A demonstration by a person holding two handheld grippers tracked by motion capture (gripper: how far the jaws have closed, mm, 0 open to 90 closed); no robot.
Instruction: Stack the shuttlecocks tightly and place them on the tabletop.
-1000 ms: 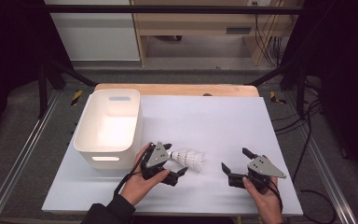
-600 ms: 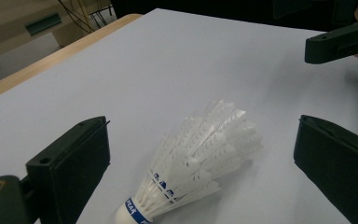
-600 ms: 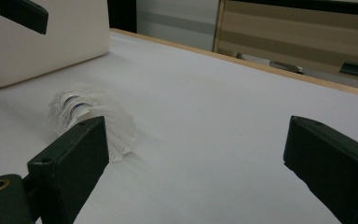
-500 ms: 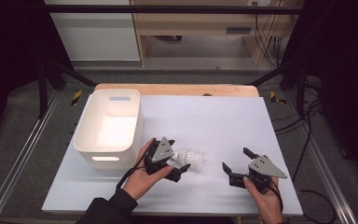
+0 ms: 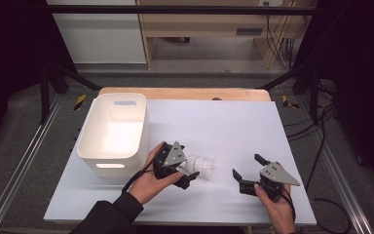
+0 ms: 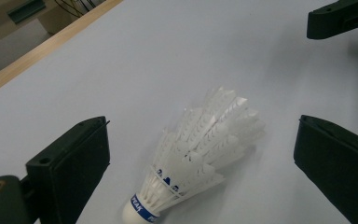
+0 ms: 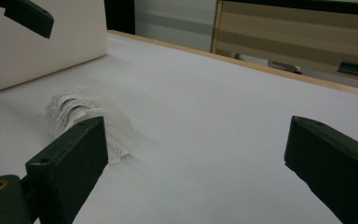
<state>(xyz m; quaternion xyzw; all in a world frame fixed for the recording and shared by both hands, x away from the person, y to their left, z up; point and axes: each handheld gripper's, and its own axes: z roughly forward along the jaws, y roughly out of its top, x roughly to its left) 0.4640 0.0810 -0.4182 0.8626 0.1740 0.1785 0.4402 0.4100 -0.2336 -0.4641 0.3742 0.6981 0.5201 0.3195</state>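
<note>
A white feather shuttlecock [image 5: 203, 165] with a blue band near its cork lies on its side on the white table [image 5: 224, 122]. My left gripper [image 5: 191, 168] is open just left of it. In the left gripper view the shuttlecock [image 6: 200, 144] lies between the two spread jaws without touching either, cork toward the camera. My right gripper [image 5: 247, 165] is open near the table's front right, with nothing between its jaws. In the right gripper view the shuttlecock [image 7: 74, 109] sits partly behind the left jaw of the right gripper [image 7: 193, 126].
A white plastic bin [image 5: 112, 131] stands on the table's left side, close to my left hand. The bin wall [image 7: 42, 51] fills the upper left of the right gripper view. A wooden strip [image 5: 185, 92] runs along the table's far edge.
My left gripper has slid right towards the shuttlecock, so its open jaws now flank it. The right gripper has barely moved.
</note>
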